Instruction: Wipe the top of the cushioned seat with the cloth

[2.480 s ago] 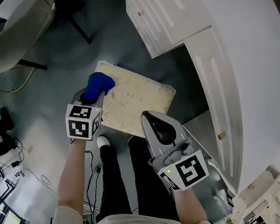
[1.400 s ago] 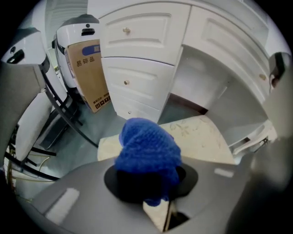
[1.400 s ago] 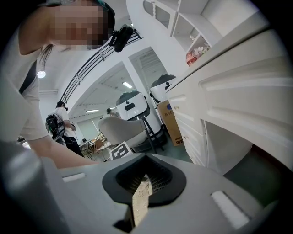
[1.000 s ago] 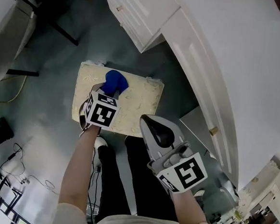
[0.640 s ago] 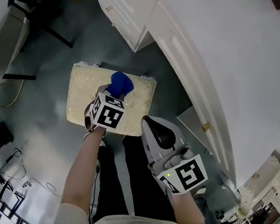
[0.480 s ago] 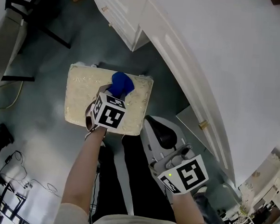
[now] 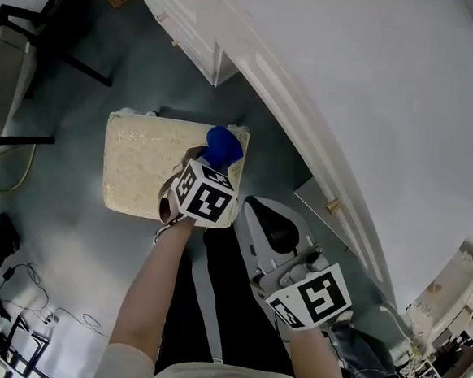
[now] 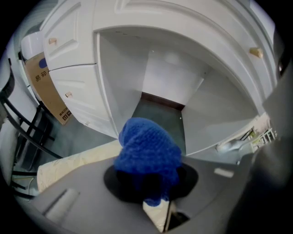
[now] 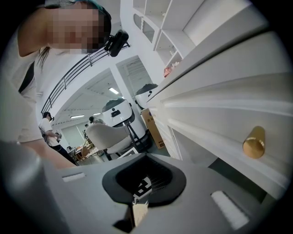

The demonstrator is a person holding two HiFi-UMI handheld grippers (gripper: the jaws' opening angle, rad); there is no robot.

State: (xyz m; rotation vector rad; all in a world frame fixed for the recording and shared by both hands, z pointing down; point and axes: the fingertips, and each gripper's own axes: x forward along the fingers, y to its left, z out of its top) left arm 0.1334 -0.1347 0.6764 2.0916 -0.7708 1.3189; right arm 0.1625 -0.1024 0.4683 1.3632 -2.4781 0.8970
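My left tongs [image 7: 212, 159] clench the blue cloth [image 7: 223, 145] at the upper-right corner of the cushioned seat [image 7: 136, 168], centre frame; bare cushion stretches leftward, the white cabinet [image 7: 187, 37] close beyond. My right tongs [image 7: 257, 213] are closed, empty. Half a second ago the cloth sat nearer mid-seat

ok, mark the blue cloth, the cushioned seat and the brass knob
blue cloth [image 8: 149, 146], left gripper view, bunched middle
cushioned seat [image 7: 136, 168], head view, bare top
brass knob [image 9: 253, 141], right gripper view, knob's middle
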